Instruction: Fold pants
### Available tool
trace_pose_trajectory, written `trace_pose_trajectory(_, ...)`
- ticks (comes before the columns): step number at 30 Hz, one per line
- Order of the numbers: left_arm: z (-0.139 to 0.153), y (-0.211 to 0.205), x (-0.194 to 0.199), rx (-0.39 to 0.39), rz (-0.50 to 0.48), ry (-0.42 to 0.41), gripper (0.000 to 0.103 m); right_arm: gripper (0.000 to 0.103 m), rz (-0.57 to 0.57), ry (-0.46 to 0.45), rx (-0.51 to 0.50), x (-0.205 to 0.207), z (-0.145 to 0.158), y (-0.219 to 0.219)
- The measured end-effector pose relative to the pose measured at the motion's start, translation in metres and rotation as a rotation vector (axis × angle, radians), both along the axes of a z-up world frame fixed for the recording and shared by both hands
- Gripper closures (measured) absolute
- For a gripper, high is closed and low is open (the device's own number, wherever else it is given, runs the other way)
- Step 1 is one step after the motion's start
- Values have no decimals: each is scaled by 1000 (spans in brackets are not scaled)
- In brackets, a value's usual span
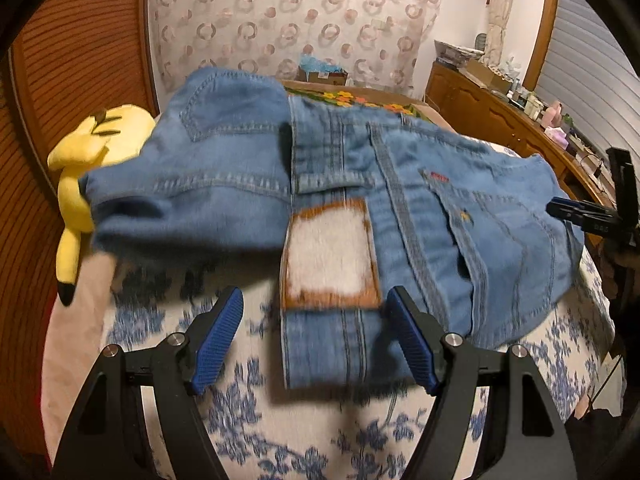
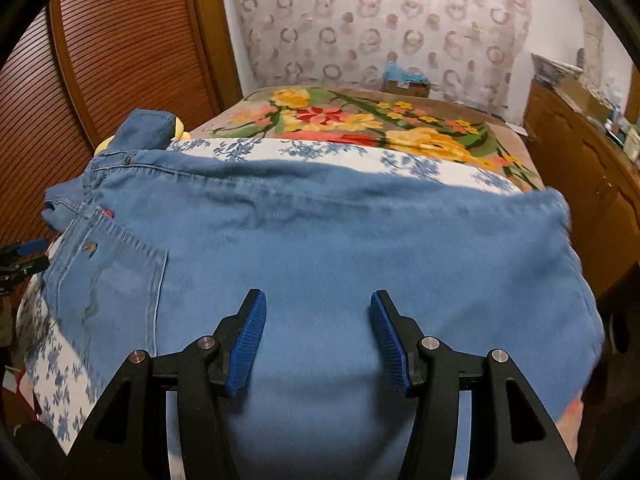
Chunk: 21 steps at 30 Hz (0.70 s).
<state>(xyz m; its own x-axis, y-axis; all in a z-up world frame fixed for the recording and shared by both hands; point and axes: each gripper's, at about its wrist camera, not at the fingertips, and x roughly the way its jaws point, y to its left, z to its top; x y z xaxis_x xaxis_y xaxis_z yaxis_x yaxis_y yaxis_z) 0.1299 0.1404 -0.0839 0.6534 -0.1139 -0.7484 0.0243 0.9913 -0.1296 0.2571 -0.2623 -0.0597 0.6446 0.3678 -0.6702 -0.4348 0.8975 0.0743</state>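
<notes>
Your pants (image 1: 224, 184): light-blue denim, waistband patch showing, lying across the frame centre on the floral bed (image 1: 248, 408), probably folded lengthwise. Left gripper (image 1: 316, 340) and right gripper (image 2: 318, 336) both released.

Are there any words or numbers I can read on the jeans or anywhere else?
None can be read.
Leather patch on the jeans waistband: blurred white, no letters legible.
Small red tab by the back pocket: too small and blurred.
Boxes on the dresser: too small to read.
</notes>
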Motion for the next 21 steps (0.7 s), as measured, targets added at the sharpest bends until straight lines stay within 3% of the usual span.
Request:
trace_pose_trajectory(7,-19,3,-4,-41,4,28,27,45,-72,1,7,-25,-11,-19)
trace_pose_trajectory(14,-23,-3,0,-40,-1,32,38,45,-106,12,17,-33,-16,-18)
trace_pose_trajectory(16,-23,-5,1,-39,-5,31,43,44,-110,15,15,-35,-15,-18)
trace_pose_trajectory(21,-21,-9,2,-41,-26,36,66,44,-136,33,29,-41,-21,-36)
